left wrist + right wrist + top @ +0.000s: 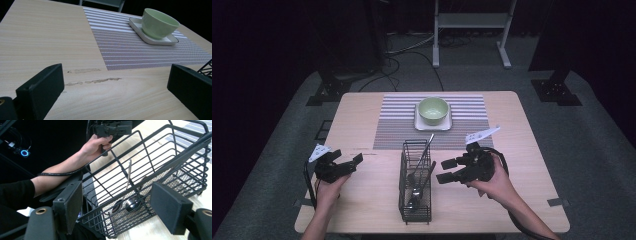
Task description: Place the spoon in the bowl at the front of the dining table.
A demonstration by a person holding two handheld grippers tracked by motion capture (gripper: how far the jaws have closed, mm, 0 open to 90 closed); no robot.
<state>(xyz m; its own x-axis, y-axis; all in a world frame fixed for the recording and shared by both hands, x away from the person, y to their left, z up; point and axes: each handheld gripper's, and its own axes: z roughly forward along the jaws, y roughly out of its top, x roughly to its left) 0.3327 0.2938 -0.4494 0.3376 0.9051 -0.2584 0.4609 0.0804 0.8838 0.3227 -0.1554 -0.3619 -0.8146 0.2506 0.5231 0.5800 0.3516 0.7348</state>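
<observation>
Wire basket holding spoons sits just left of the right gripper, jaws spread, empty. Left gripper released too, well apart on the basket's far side. Beyond both: green bowl on striped placemat.

The basket is black-coated wire with a mesh floor; its spoons are glossy metal. The counter is matt pale wood-grain, the placemat woven, the bowl smooth glazed ceramic.

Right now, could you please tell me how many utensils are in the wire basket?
2 visible, both leaning inside the wire basket: utensil one, utensil two. More may be hidden.
</observation>
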